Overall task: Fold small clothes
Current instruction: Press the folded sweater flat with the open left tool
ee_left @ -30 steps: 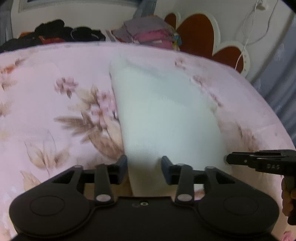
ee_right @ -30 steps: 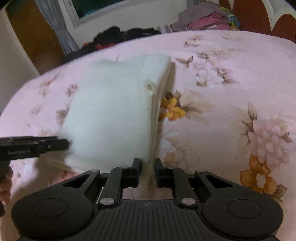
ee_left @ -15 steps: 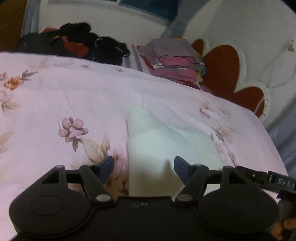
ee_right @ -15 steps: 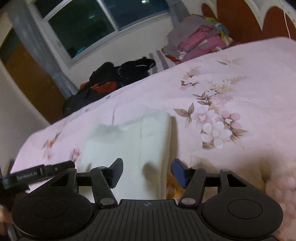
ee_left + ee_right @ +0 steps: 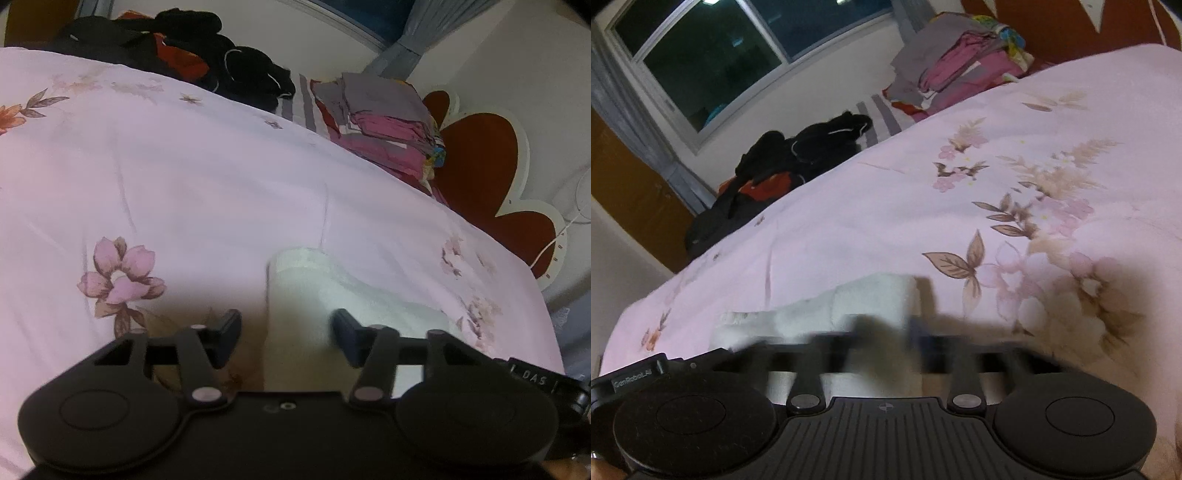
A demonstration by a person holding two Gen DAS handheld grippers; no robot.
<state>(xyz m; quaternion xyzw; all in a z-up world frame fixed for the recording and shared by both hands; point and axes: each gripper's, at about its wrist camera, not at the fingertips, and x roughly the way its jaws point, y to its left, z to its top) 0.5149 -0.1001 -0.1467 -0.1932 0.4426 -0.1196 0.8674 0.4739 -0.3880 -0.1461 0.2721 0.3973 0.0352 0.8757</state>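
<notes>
A white folded garment (image 5: 332, 295) lies on the pink floral bedspread (image 5: 184, 192). My left gripper (image 5: 286, 332) straddles the garment's near left edge. Its jaws are closing; the left fingertip (image 5: 229, 328) still stands clear of the cloth. In the right wrist view the same garment (image 5: 871, 295) shows its right fold. My right gripper (image 5: 892, 336) is blurred and closing, its fingers tight against that fold. Each gripper's side shows in the other's view: the right gripper (image 5: 535, 378) and the left gripper (image 5: 639, 376).
A stack of folded grey and pink clothes (image 5: 388, 129) sits at the far end of the bed, next to a heap of dark clothes (image 5: 184, 55). A red heart-shaped headboard (image 5: 480, 166) with a white cord stands to the right. A dark window (image 5: 738, 55) is behind.
Both grippers let go of the garment, opened wide and drew back along it to its near end. Now both are closing again, the right one faster.
</notes>
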